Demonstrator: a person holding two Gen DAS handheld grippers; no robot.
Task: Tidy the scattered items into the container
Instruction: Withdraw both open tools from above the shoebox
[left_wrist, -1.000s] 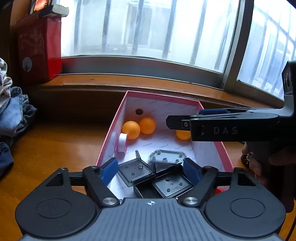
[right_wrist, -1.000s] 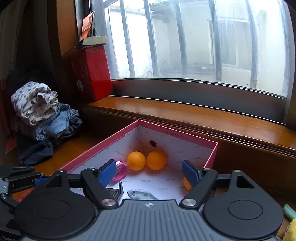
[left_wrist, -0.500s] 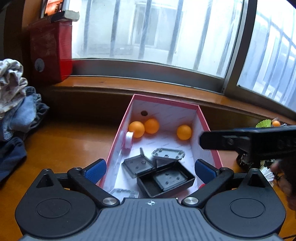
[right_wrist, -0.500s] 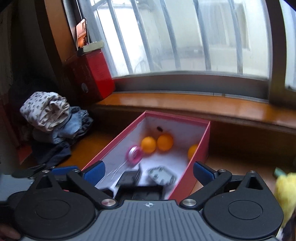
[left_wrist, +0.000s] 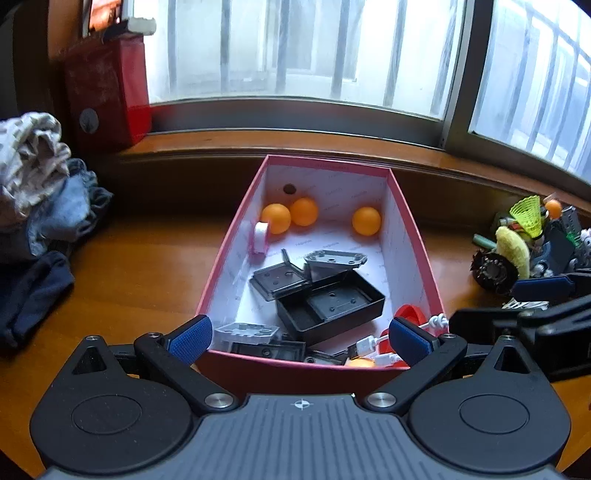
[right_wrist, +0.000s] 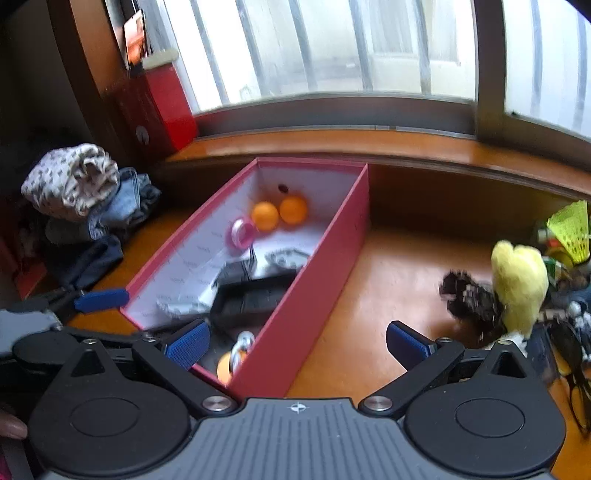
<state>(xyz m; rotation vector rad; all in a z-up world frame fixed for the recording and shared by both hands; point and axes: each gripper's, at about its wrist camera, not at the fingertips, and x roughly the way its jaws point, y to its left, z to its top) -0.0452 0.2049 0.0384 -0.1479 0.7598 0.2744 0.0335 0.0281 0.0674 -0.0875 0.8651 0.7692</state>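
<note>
A pink box (left_wrist: 413, 236) stands on the wooden table, also in the right wrist view (right_wrist: 332, 266). It holds orange balls (left_wrist: 365, 220), a tape roll (left_wrist: 259, 237), black plastic cases (left_wrist: 328, 306), a red cap (left_wrist: 408, 314) and a white cable (left_wrist: 373, 341). My left gripper (left_wrist: 301, 338) is open and empty over the box's near end. My right gripper (right_wrist: 297, 341) is open and empty at the box's right wall. A pile of scattered items lies right of the box: a yellow plush (right_wrist: 519, 284), a black fuzzy item (right_wrist: 469, 295), a shuttlecock (right_wrist: 570, 229).
Folded clothes (left_wrist: 40, 192) lie on the table at the left. A red box (left_wrist: 107, 88) stands on the window sill. Glasses (right_wrist: 576, 373) lie at the far right. Bare table (right_wrist: 399, 280) separates the box from the pile.
Both grippers have pulled back and up from the box. The right gripper has swung to the right, bringing the pile of items into view.
</note>
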